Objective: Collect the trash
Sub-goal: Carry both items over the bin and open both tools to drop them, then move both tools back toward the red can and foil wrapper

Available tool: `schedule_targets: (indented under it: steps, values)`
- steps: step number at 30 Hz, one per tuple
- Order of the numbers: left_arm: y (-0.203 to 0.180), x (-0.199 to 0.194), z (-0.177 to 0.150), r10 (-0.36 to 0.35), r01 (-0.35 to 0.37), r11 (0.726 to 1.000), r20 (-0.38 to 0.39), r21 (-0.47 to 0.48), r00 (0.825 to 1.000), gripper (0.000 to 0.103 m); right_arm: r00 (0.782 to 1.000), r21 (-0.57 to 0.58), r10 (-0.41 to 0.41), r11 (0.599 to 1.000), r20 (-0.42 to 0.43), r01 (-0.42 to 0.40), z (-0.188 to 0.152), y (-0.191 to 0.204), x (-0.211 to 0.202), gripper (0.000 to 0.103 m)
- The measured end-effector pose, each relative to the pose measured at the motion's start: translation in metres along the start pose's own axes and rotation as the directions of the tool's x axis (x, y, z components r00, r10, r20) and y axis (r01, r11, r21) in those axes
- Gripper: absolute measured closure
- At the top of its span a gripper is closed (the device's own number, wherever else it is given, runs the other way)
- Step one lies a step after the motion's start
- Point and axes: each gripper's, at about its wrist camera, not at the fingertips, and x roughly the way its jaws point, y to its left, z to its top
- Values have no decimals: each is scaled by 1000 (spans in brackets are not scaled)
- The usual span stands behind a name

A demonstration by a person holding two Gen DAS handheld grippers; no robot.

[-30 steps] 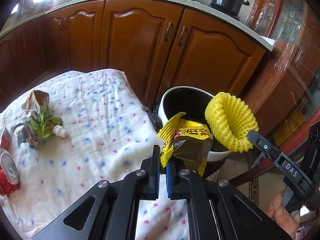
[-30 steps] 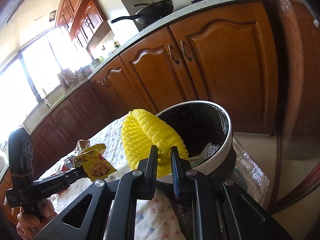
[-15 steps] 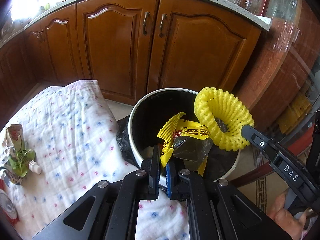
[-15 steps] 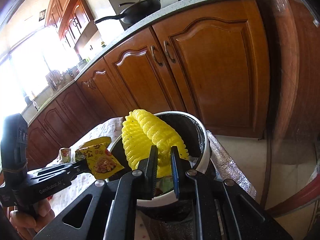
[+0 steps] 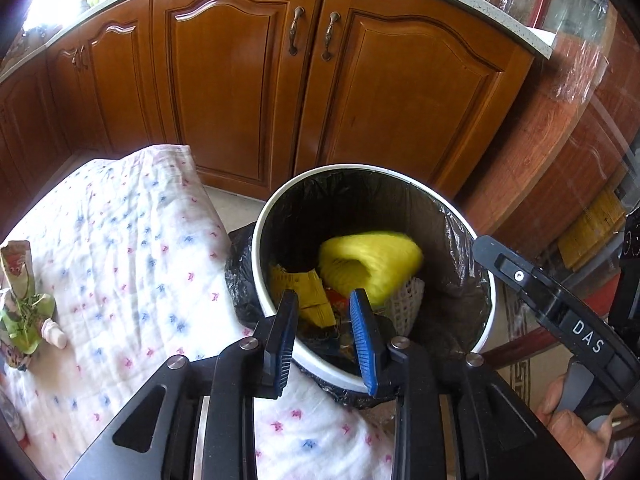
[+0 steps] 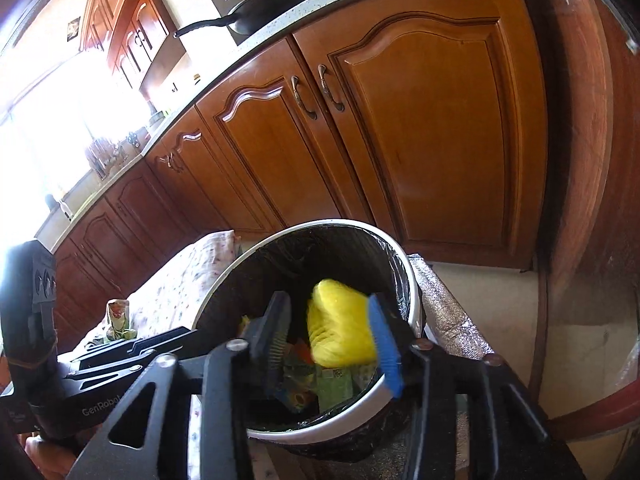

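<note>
The white-rimmed trash bin with its black liner stands just past the table corner, under both grippers. My left gripper hangs over the near rim and its jaws are opening, with nothing pressed between the pads. Below it, the yellow snack wrapper lies inside the bin. My right gripper is over the bin too, jaws opening. The yellow foam net is blurred and loose between them; in the left wrist view the net is down inside the liner.
A white flowered cloth covers the table left of the bin. A crumpled green-and-white pouch lies on it at the far left. Brown cabinet doors stand close behind the bin. A hand holds the right gripper's handle.
Both grippers moved over the bin and went from shut to open. The snack wrapper and the foam net left the jaws and dropped into the bin.
</note>
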Motion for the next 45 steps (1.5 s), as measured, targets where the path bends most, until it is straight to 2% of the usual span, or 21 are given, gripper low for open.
schedule_targets:
  steps: [4,14,23,37,45]
  values:
    - [12,-10,-15,-4,4,1000,15,-22,1000,76,1000,11,16,1000,19,-16,-5,0,-8,56]
    - [43,-57,-67,8,-3,993,45,-114,999,71,995,-1,95,995,39,-96,-30,32,-31,33]
    - [90,-97,-119,52,-38,974,58,-223,997,69,983,-45,185,982,0,-184,-59,78,-41,22]
    - [157,-148,-174,151,-124,922,47,-367,987,69,950,-121,278,948,-140,-295,-118,153,-25,20]
    - [185,-174,-198,202,-163,890,49,-425,978,69,933,-169,304,926,-193,-337,-136,187,-18,20]
